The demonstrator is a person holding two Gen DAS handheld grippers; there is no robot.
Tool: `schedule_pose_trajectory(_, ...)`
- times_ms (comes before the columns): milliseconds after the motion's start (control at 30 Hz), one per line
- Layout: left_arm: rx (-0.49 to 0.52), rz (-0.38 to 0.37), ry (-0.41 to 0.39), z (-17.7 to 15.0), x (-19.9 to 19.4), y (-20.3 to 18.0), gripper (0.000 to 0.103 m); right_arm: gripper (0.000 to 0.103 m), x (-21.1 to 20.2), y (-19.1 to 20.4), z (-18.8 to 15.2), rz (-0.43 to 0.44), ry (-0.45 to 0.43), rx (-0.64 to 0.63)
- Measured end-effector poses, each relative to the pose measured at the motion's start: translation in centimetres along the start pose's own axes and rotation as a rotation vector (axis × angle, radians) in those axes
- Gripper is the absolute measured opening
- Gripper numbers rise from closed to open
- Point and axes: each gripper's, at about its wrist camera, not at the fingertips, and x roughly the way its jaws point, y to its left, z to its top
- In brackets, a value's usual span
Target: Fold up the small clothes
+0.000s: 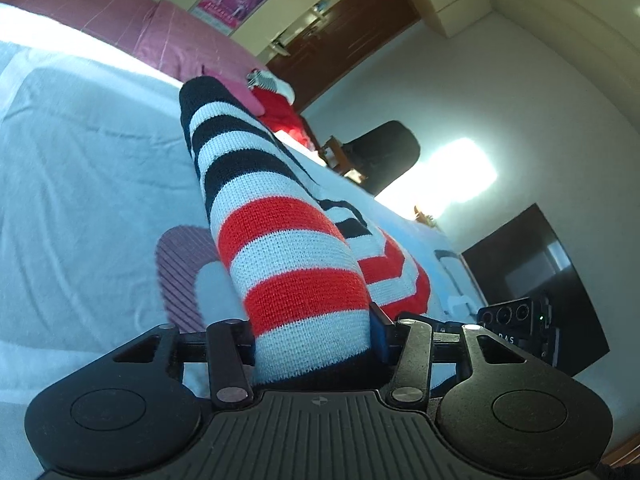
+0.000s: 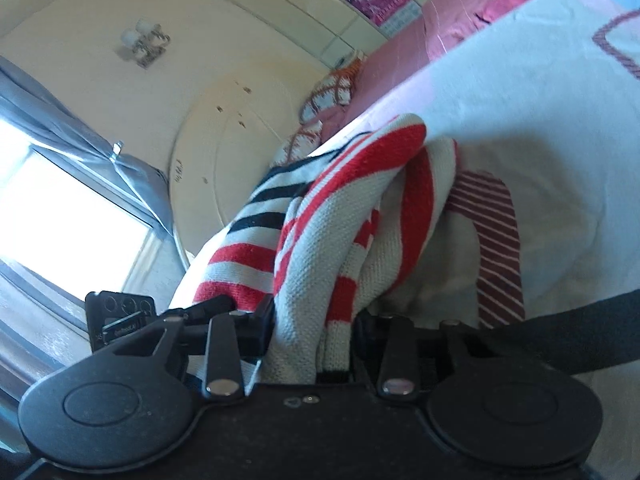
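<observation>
A knitted garment with red, white and black stripes lies partly on a pale blue bed sheet. My left gripper is shut on one striped end, which runs away from the jaws as a taut band. My right gripper is shut on a bunched red-and-white part of the same garment, lifted off the sheet. The fingertips of both grippers are hidden under the cloth. The other gripper shows at the right edge in the left wrist view and at the left in the right wrist view.
A pile of red and pink clothes lies at the far end of the bed. A pink blanket covers the back by the wall. A dark chair and a black cabinet stand beside the bed. A window is at the left.
</observation>
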Motion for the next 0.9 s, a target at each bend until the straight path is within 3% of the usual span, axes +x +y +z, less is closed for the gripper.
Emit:
schedule_pose_trajectory(433, 0.040, 0.021, -0.019, 0.9, -3.7, -1.4, 0.047, 0.037, 0.5, 3.7, -0.4, -0.019, -0.004, -0.010)
schedule_pose_trajectory(667, 0.062, -0.004, -0.049, 1.5, -8.3, -0.7, 0.048, 0.037, 2.3, 8.6, -1.1, -0.054, -0.010, -0.059)
schedule_pose_trajectory(900, 0.086, 0.018, -0.085, 2.5, -14.8, 1.4, 0.048, 0.037, 6.5, 13.5, -2.4, -0.049, 0.004, -0.096)
